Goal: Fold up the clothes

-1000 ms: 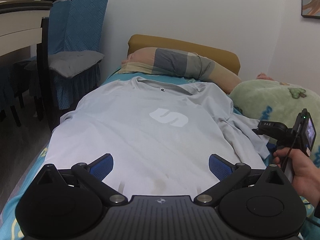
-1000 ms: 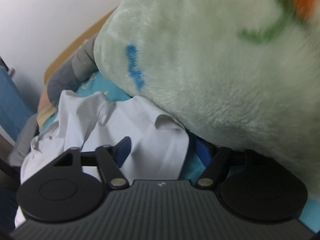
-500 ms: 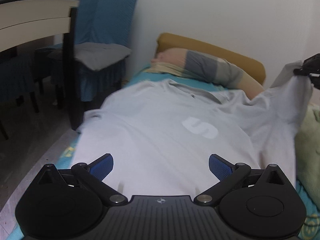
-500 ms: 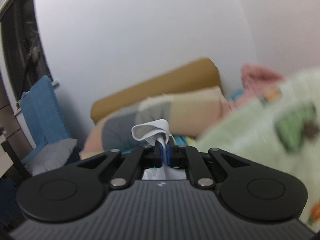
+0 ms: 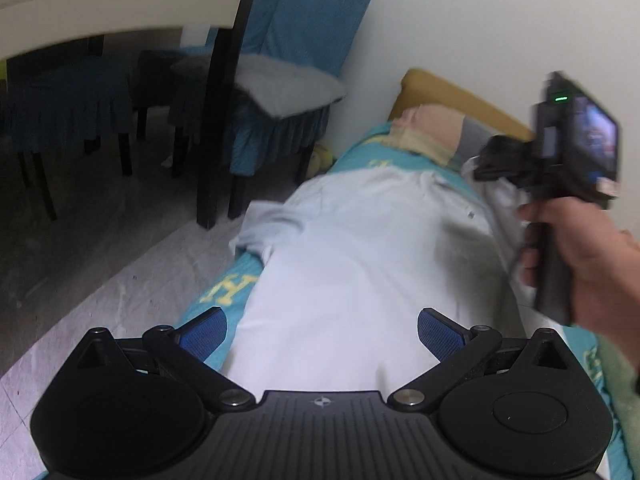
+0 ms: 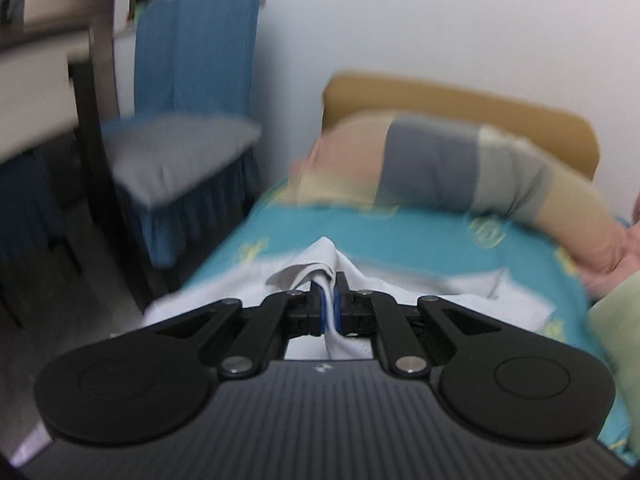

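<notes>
A pale shirt [image 5: 360, 248] is spread flat on the bed [image 5: 224, 292], its long axis run along the bed's length. The collar end is pointed toward the pillow [image 5: 432, 132] at the head of the bed; the hem end is laid nearest the left tool [image 5: 322, 330]. One sleeve is draped over the bed's left edge, on the side of the chair [image 5: 288, 92].

The left tool is held spread wide above the hem end, nothing gripped between its blue pads; whether the cloth is touched cannot be told.

The right tool [image 6: 329, 308] is pressed together on a fold of the shirt [image 6: 316, 264], a bunch of pale cloth pinched between the pads and pushed up ahead of them. In the left view the right tool [image 5: 500, 160] is seen held in the right hand [image 5: 588, 256] over the shirt's right side near the collar, cloth lifted beneath it. Both views are motion-blurred.

A green blanket [image 6: 616, 320] is seen at the bed's right edge.
</notes>
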`<action>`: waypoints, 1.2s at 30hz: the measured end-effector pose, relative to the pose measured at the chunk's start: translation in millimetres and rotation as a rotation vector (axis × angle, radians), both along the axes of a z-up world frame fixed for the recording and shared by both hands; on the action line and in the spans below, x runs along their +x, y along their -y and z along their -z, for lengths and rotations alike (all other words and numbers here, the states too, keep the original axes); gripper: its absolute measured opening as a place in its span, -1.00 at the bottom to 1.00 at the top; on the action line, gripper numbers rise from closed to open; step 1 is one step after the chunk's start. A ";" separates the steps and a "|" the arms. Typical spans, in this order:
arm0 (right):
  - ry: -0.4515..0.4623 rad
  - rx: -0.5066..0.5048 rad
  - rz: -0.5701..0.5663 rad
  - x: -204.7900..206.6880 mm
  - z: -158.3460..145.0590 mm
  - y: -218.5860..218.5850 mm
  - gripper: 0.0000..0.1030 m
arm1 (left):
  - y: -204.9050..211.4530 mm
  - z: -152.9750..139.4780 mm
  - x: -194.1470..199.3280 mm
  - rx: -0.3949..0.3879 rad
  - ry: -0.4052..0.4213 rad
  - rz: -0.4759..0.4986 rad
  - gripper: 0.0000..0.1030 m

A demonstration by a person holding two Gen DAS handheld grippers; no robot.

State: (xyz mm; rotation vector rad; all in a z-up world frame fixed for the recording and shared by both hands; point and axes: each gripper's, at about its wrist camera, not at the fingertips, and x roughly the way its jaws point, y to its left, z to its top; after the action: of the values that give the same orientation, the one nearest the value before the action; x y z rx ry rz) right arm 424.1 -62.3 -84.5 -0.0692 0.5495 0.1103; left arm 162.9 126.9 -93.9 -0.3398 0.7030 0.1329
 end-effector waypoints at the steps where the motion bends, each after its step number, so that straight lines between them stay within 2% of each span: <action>1: -0.019 -0.012 0.003 8.2 12.4 -7.2 -0.82 | -0.9 4.7 2.9 -0.005 -0.010 0.004 0.99; 4: -0.063 0.039 -0.005 22.1 30.6 -0.2 -0.78 | 0.2 15.3 10.7 -0.013 -0.026 0.022 0.98; 5: -0.076 0.065 -0.009 25.7 34.6 5.1 -0.67 | 1.4 18.4 12.7 -0.014 -0.026 0.030 0.98; 6: -0.085 0.091 -0.012 26.2 37.9 9.5 -0.26 | 3.4 21.2 14.8 -0.013 -0.027 0.040 0.98; 7: -0.081 0.114 -0.010 20.0 38.4 12.8 0.03 | 6.5 23.7 17.4 -0.008 -0.031 0.051 0.97; 8: -0.067 0.127 -0.004 15.8 36.7 18.8 0.58 | 9.5 25.6 19.2 -0.005 -0.033 0.061 0.97; 9: -0.055 0.139 0.000 9.6 33.3 25.1 0.73 | 12.4 27.0 20.1 -0.002 -0.035 0.071 0.97; 12: -0.042 0.178 0.016 -13.2 17.2 44.8 0.71 | 19.7 28.6 20.8 0.000 -0.032 0.096 0.97; 15: -0.014 0.213 0.029 -53.5 -8.0 66.8 0.71 | 27.0 26.6 18.9 -0.016 -0.028 0.113 0.97; 19: 0.033 0.277 0.070 -141.8 -43.0 98.4 0.71 | 43.7 17.5 10.0 0.004 -0.017 0.159 0.93; 24: 0.057 0.344 0.123 -273.4 -72.2 131.9 0.71 | 71.4 7.1 -12.0 -0.025 -0.035 0.260 0.90; 27: 0.047 0.388 0.170 -340.7 -75.0 152.1 0.71 | 90.9 4.7 -31.5 -0.058 -0.076 0.343 0.77; 30: 0.034 0.455 0.181 -390.5 -65.6 176.7 0.71 | 110.2 4.1 -54.2 -0.078 -0.117 0.434 0.69; 33: 0.000 0.507 0.202 -412.6 -55.3 201.5 0.71 | 130.1 10.3 -73.3 -0.118 -0.183 0.507 0.59; 36: 0.016 0.531 0.219 -416.0 -52.6 221.6 0.71 | 150.8 17.3 -87.2 -0.170 -0.264 0.559 0.30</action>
State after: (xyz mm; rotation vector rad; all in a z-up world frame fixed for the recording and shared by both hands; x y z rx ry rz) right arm 8.0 -283.9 -31.9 0.5054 0.4945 0.0392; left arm 75.7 -23.9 -111.1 -0.2786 1.0494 -0.4221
